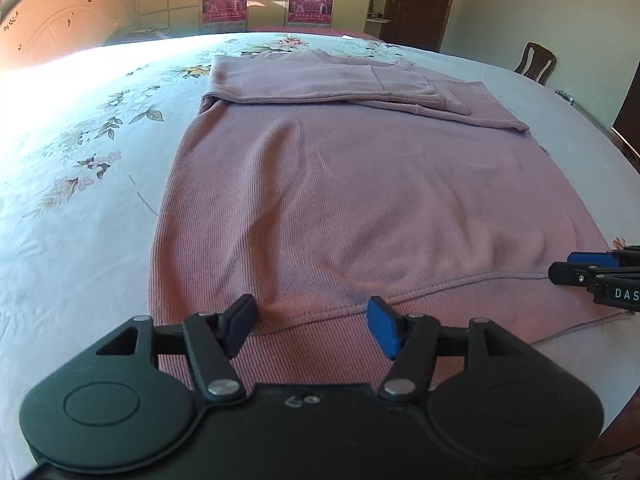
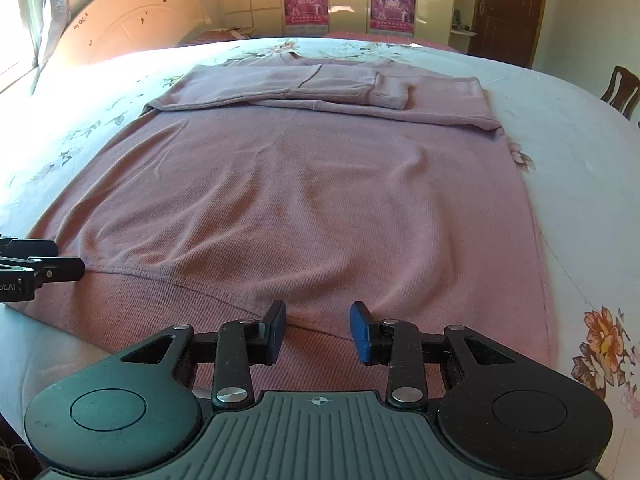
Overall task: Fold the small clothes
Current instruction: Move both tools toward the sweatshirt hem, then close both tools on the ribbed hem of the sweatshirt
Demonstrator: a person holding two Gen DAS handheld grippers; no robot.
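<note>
A pink ribbed sweater (image 1: 340,200) (image 2: 300,200) lies flat on the bed, its ribbed hem band (image 1: 316,340) (image 2: 320,364) nearest to me. Both sleeves (image 1: 320,84) (image 2: 320,88) are folded across the chest at the far end. My left gripper (image 1: 312,318) is open just above the hem on the sweater's left half, with only flat fabric under the gap. My right gripper (image 2: 319,320) is open too, with a narrower gap, above the hem on the right half. Each gripper also shows at the side edge of the other's view: right gripper (image 1: 564,268), left gripper (image 2: 68,260).
The sweater rests on a pale floral bedsheet (image 1: 80,168) (image 2: 580,152). A curved headboard (image 1: 60,20) stands at the far left, with wardrobes bearing red posters (image 2: 306,2) behind. A wooden chair (image 1: 536,62) and a dark door (image 2: 504,8) are at the far right.
</note>
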